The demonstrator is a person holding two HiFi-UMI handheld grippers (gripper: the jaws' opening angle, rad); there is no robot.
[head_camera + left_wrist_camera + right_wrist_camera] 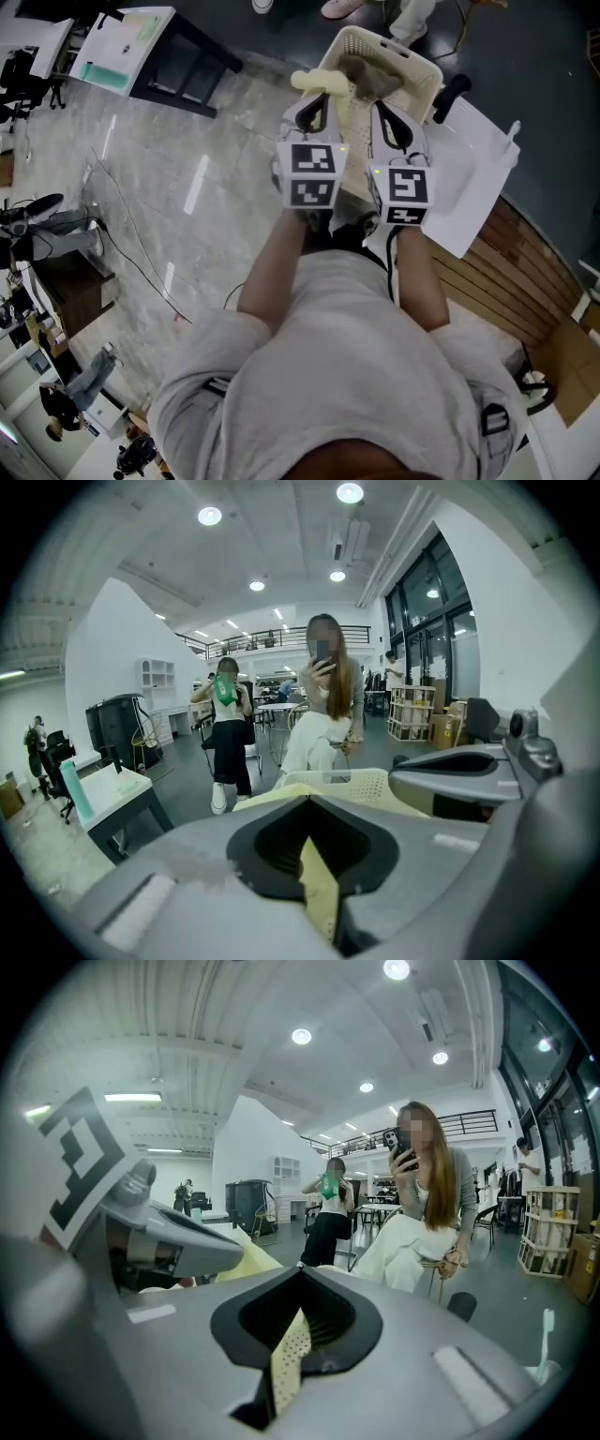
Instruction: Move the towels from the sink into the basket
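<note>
Cream basket (418, 66), grey towel (373, 79) inside

Quick tally: there were 2 grippers, the left gripper (317, 101) and the right gripper (382, 111). I counted 1 basket (412, 58) and 2 towels: 1 yellow towel (319, 79) and 1 grey-brown towel (370, 77). There was 1 desk (122, 42). Nearest out front were 2 people: 1 seated person (422, 1213) and 1 standing person (328, 1208).

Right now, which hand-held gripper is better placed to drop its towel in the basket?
Likely the right hand-held gripper, over the basket; the left hand-held gripper is at its rim. Both clamp the yellow towel.
</note>
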